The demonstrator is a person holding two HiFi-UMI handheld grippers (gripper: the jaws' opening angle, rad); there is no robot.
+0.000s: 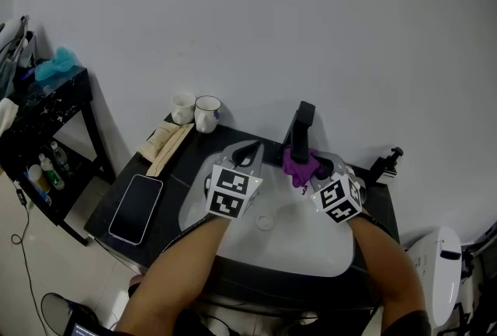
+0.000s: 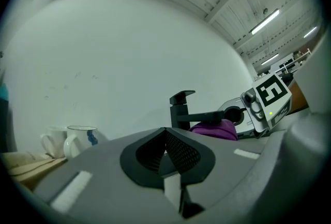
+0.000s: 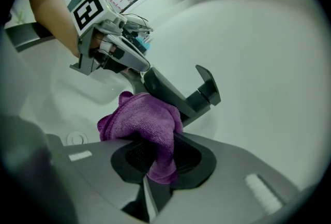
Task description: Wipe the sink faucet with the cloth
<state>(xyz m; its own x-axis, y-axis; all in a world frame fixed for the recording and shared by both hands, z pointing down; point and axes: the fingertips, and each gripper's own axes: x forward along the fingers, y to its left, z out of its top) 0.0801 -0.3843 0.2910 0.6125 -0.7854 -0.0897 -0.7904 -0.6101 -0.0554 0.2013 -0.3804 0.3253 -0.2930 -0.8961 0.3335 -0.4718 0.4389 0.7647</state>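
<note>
A black faucet (image 1: pixel 301 125) stands at the back of the white sink (image 1: pixel 233 230). My right gripper (image 1: pixel 313 168) is shut on a purple cloth (image 1: pixel 297 165), and the bunched cloth rests against the faucet's spout. In the right gripper view the cloth (image 3: pixel 142 117) bulges out of the right gripper (image 3: pixel 158 153) and touches the spout (image 3: pixel 176 94). My left gripper (image 1: pixel 247 152) hovers over the basin just left of the faucet, shut with nothing in it. The left gripper view shows the left gripper (image 2: pixel 166 153) closed, with the faucet (image 2: pixel 181 109) and the cloth (image 2: pixel 214 129) beyond.
Two mugs (image 1: pixel 206 113) stand at the counter's back left, beside a folded beige towel with wooden sticks (image 1: pixel 165 144). A phone (image 1: pixel 136 208) lies on the dark counter left of the basin. A small black fixture (image 1: pixel 386 162) sits at the right. A black shelf (image 1: pixel 46 117) stands far left.
</note>
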